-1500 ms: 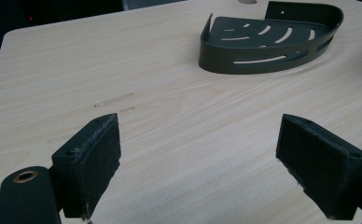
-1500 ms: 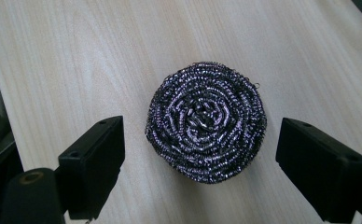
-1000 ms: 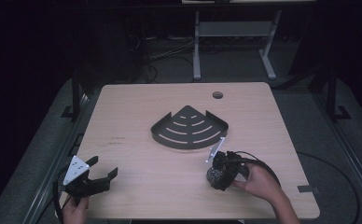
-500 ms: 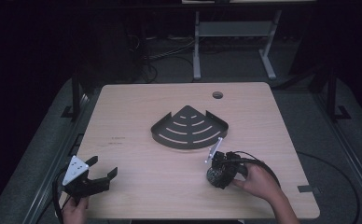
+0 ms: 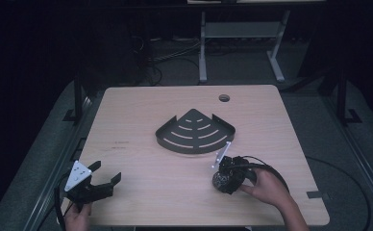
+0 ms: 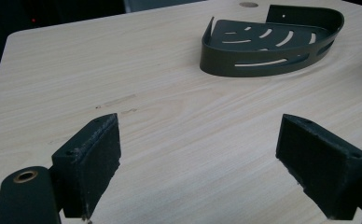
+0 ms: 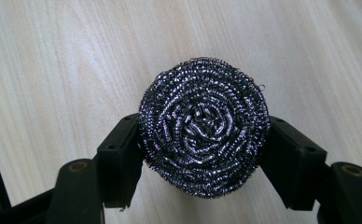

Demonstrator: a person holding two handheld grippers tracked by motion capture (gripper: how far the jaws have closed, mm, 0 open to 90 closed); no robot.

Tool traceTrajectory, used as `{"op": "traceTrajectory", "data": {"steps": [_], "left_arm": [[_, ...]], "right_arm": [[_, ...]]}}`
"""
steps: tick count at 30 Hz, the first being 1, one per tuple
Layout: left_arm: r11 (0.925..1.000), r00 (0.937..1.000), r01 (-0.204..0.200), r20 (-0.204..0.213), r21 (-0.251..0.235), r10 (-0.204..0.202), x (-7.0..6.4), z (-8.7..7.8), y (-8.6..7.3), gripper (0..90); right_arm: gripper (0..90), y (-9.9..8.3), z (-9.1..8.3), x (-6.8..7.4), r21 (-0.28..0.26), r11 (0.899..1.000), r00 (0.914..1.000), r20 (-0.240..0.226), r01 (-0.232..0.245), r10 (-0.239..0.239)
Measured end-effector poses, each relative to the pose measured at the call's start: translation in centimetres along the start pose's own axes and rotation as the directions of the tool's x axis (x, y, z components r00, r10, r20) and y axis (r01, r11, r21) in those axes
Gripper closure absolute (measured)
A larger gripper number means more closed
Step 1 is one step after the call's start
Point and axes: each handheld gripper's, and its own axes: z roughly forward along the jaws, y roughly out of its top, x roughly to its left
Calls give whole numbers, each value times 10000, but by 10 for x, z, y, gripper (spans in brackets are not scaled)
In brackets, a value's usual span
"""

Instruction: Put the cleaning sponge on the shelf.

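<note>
A round steel-wool scourer (image 7: 203,126) sits between the two black jaws of my right gripper (image 7: 202,140), which press on its sides; the gripper is shut on it. In the high view that gripper (image 5: 221,180) and the scourer (image 5: 219,180) are low over the table at the front right. A dark fan-shaped corner shelf (image 5: 195,131) with curved slots lies at the table's middle, just beyond the right gripper; it also appears in the left gripper view (image 6: 270,42). My left gripper (image 5: 105,178) is at the front left corner, jaws spread wide with nothing between them (image 6: 200,154).
The light wooden table (image 5: 141,110) has a round cable hole (image 5: 224,98) at the back right. A black cable (image 5: 271,171) loops behind the right hand. A metal stand (image 5: 240,33) is on the dark floor behind the table.
The right gripper with the scourer has shifted very slightly. The left gripper has stayed in place.
</note>
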Motion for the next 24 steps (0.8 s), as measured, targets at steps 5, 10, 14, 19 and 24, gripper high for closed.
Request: {"op": "traceTrajectory", "data": {"steps": [5, 10, 14, 19, 24], "left_arm": [[10000, 10000, -24, 2, 2, 24, 0, 0, 0, 133], [10000, 10000, -7, 15, 2, 7, 0, 1, 0, 133], [10000, 10000, -39, 17, 12, 39, -1, 1, 0, 132], [10000, 10000, 12, 42, -3, -12, 0, 1, 0, 132], [10000, 10000, 10, 64, 55, -10, -1, 2, -1, 133]], "right_arm": [[335, 2, -3, 1, -23, 9999, 10000, -4, 98, -98], [335, 5, -10, 0, -156, 9997, 9999, 13, 172, -172], [335, 7, -14, 0, -296, 9994, 9998, -58, 165, -167], [335, 8, -15, -1, -219, 9997, 9999, -87, 145, -147], [335, 12, -21, -3, -329, 9994, 9999, -63, 135, -137]]}}
